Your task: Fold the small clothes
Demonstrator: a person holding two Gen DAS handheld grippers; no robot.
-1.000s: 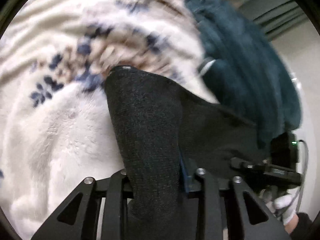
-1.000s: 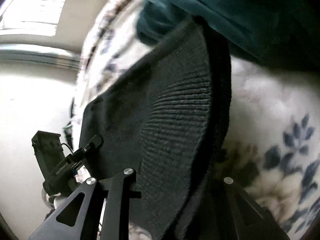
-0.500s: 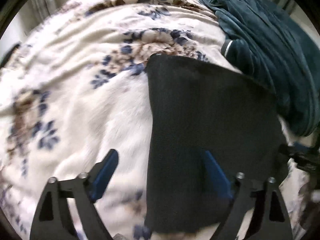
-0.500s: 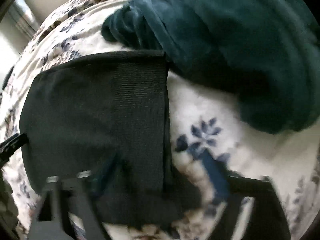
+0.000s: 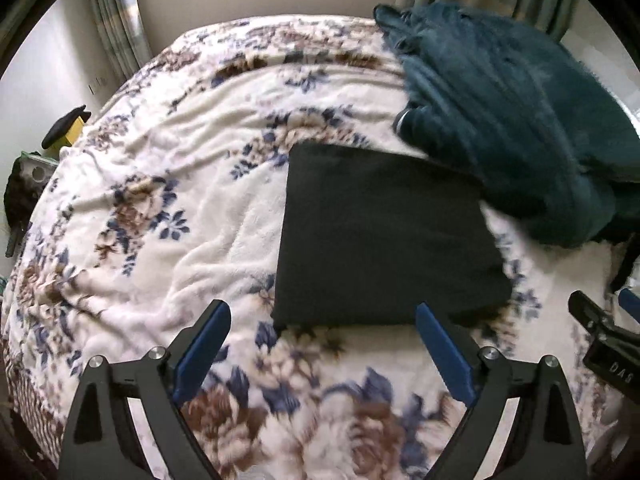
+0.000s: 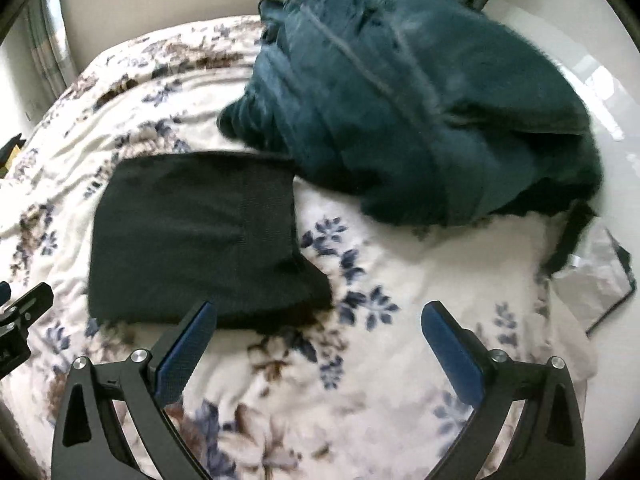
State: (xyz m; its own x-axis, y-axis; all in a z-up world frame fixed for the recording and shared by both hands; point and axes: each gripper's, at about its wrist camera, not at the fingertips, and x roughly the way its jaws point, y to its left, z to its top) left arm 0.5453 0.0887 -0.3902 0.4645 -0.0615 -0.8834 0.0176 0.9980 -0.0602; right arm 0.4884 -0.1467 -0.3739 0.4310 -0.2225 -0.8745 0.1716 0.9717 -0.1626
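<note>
Left wrist view: a black knit garment folded into a flat rectangle (image 5: 384, 236) lies on a bed covered by a cream plush blanket printed with blue and brown flowers (image 5: 160, 184). The rectangle's long axis runs from the near edge of the bed toward the far end, tilting slightly so its far edge leans left. Its far right corner touches a rumpled dark teal fleece garment (image 5: 508, 120), which is heaped at the far right of the bed. The left gripper (image 5: 322, 330) hovers above the bed with its two blue-padded fingers (image 5: 204, 348) spread wide apart and nothing between them; the folded garment's near edge sits just beyond the fingertips. Part of the other black gripper shows at the right edge. Curtains and a pale wall stand behind the bed.

Right wrist view: the same black folded garment (image 6: 200, 240) lies left of centre on the floral blanket (image 6: 400, 280). A ribbed band runs along its right side, and a lower layer pokes out at the near right corner. The teal fleece heap (image 6: 420, 112) fills the upper right, touching the black garment's far right corner. The right gripper (image 6: 318, 322) hovers with its blue-padded fingers (image 6: 188, 348) wide apart and empty; its left finger overlaps the garment's near edge in the picture.
</note>
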